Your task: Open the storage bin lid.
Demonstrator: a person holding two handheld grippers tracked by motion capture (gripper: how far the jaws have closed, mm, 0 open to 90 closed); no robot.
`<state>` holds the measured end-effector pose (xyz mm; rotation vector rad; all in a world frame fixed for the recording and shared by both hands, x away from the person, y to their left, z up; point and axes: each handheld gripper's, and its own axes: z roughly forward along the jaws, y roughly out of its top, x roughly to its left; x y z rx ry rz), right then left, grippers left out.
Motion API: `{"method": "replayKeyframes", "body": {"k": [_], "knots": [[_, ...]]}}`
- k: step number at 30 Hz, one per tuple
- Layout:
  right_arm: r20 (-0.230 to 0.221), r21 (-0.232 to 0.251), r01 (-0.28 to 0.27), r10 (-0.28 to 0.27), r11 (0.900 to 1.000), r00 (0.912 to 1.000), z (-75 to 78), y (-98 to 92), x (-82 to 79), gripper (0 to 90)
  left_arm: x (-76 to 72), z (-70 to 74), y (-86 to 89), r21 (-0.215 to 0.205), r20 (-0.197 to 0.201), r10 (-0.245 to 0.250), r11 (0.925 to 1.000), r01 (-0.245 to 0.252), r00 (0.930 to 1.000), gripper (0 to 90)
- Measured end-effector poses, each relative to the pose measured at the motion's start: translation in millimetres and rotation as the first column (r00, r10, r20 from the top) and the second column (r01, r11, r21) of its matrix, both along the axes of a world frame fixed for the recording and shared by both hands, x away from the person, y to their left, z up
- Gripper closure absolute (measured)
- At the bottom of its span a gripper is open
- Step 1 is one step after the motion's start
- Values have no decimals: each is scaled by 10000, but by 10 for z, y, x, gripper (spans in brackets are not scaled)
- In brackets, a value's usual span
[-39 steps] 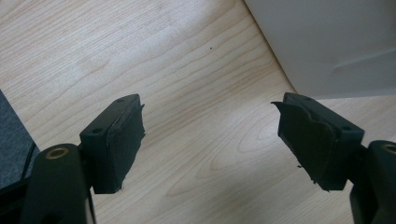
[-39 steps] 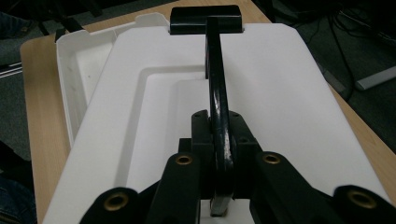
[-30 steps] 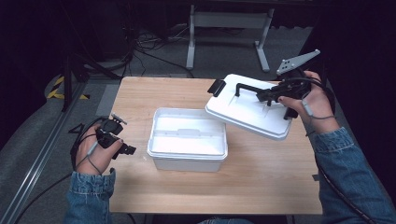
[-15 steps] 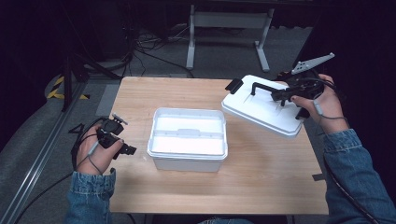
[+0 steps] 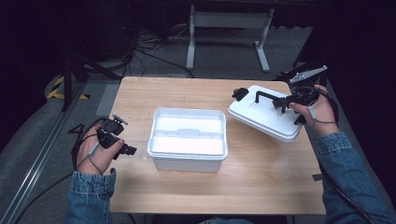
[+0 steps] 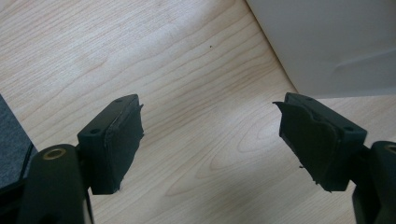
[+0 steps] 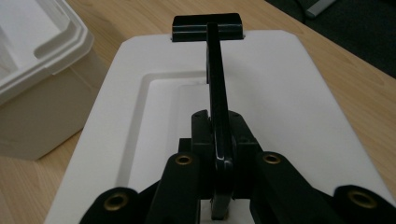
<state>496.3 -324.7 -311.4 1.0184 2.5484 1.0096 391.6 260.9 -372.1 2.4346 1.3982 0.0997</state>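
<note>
Two grippers are at work around the open white box [image 5: 187,139] in the middle of the wooden table [image 5: 196,191]. To the right of the box, the right gripper [image 5: 286,101] has its jaws pinched together on the black handle [image 7: 215,88] of the white lid [image 5: 265,117]; in the right gripper view the thin handle runs straight out from between the jaws to a black clip [image 7: 207,27] at the lid's far edge, with a corner of the box just beside the lid at upper left. From above, the lid sits tilted, its far end toward the box raised, its near right corner low by the table's right edge; whether that corner touches the wood I cannot tell. To the left of the box, the left gripper [image 5: 122,143] hovers over the table's left edge with its jaws wide apart and nothing between them; the left gripper view shows bare wood between the two black pads [image 6: 122,140] and a white wall of the box at upper right. Compared with a second ago, the lid has travelled farther right, away from the box, and has come lower, nearer the tabletop, with the right hand [image 5: 317,109] following it toward the right edge. Left hand [image 5: 93,150] and its gripper sit in the same spot beside the box as before.
</note>
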Motion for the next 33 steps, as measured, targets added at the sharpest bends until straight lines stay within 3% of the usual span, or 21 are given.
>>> {"method": "replayKeyframes", "body": {"k": [13, 33], "knots": [[-437, 66, 114, -111, 9999, 9990, -501, -116, 24, 841, 13, -26, -18, 31, -77, -55, 10000, 55, 10000, 219], [-981, -31, 285, -286, 9996, 9948, -890, -211, 7, 838, 13, -28, -18, 50, -92, -33, 10000, 34, 10000, 219]]}}
